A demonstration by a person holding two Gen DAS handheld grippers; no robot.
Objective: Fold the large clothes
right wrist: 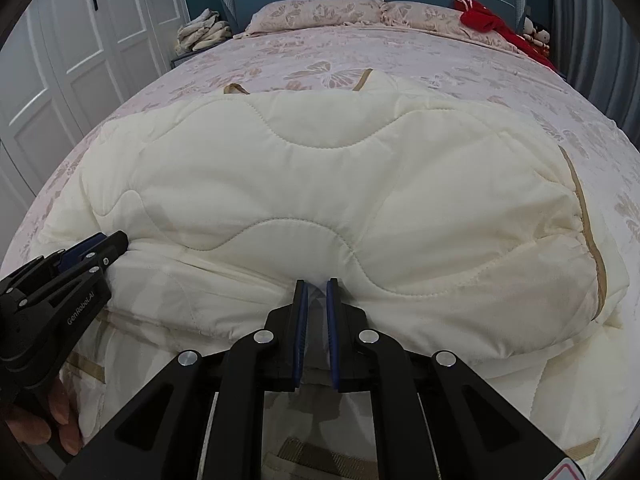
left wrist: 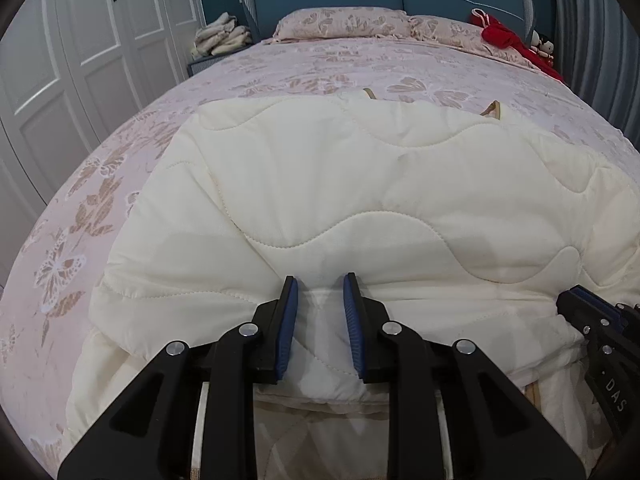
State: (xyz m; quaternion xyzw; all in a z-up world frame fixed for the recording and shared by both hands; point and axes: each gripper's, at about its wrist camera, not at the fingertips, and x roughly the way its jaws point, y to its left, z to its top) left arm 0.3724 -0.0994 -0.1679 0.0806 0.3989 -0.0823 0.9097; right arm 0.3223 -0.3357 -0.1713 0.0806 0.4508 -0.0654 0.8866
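Tongs [right wrist: 317, 284] pinch the puffy, cream quilt [right wrist: 320, 184].

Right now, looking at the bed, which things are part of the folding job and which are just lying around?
Part of the job:
- cream quilt, folded over on the bed
- left gripper, clamped on its near edge
- right gripper, clamped on the same edge

Just lying about:
- pillows
- red garment
- pile of folded cloth
- small doll

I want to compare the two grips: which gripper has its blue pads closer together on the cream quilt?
The right gripper: only a thin pinch of the quilt separates its pads. The left gripper holds a wider bunch.
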